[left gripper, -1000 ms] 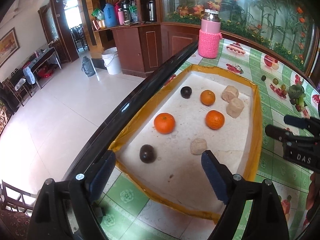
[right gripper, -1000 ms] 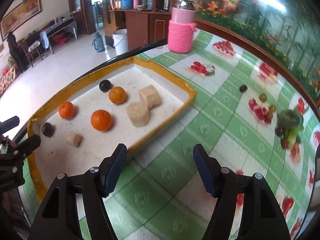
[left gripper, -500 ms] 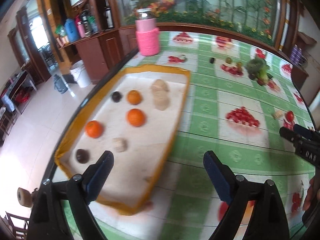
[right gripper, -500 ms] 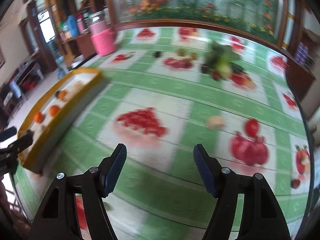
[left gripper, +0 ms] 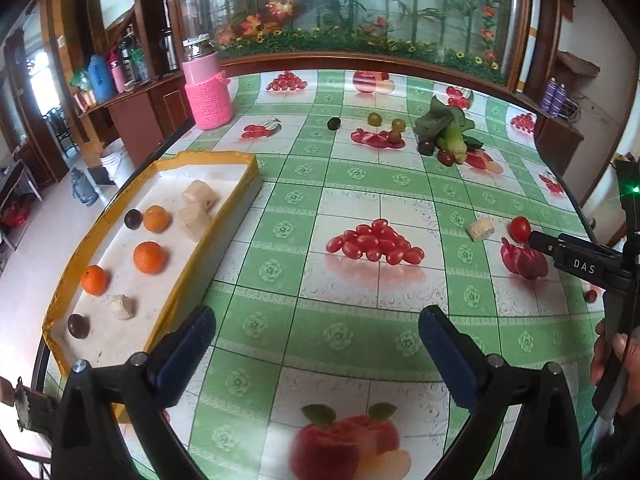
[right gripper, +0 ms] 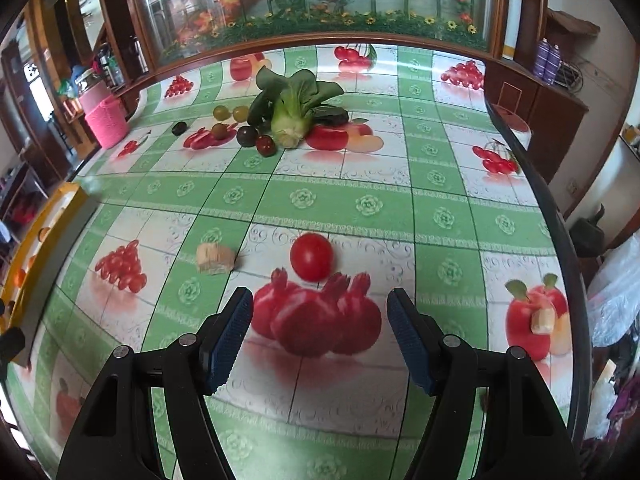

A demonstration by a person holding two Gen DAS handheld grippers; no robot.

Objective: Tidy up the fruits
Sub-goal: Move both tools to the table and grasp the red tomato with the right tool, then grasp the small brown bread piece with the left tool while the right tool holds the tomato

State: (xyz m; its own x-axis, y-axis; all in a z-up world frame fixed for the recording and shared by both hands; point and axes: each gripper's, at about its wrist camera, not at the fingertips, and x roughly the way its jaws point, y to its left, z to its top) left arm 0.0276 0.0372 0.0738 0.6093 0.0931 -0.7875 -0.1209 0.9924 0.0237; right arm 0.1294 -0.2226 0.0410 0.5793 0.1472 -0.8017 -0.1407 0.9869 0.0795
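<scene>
A yellow-rimmed tray point(left gripper: 173, 256) at the table's left holds three oranges point(left gripper: 149, 257), two dark fruits point(left gripper: 132, 218) and beige blocks point(left gripper: 193, 216). A red tomato point(right gripper: 311, 256) lies on the tablecloth just ahead of my open, empty right gripper point(right gripper: 320, 328); it also shows in the left wrist view point(left gripper: 520, 229). A beige block point(right gripper: 215, 258) lies left of the tomato. My left gripper point(left gripper: 316, 352) is open and empty over the tablecloth, right of the tray. Small green and dark fruits point(right gripper: 221, 113) lie far back by a leafy bok choy point(right gripper: 294, 110).
A pink knit-covered jar point(left gripper: 208, 88) stands at the back left. Another beige piece point(right gripper: 543, 319) lies at the right near the table's dark edge point(right gripper: 536, 200). The tablecloth point(left gripper: 360, 184) carries printed fruit pictures. The right gripper's body point(left gripper: 580, 264) shows at the left view's right side.
Both grippers have swung right, away from the tray. The right gripper now faces the tomato closely. Both stay open and empty.
</scene>
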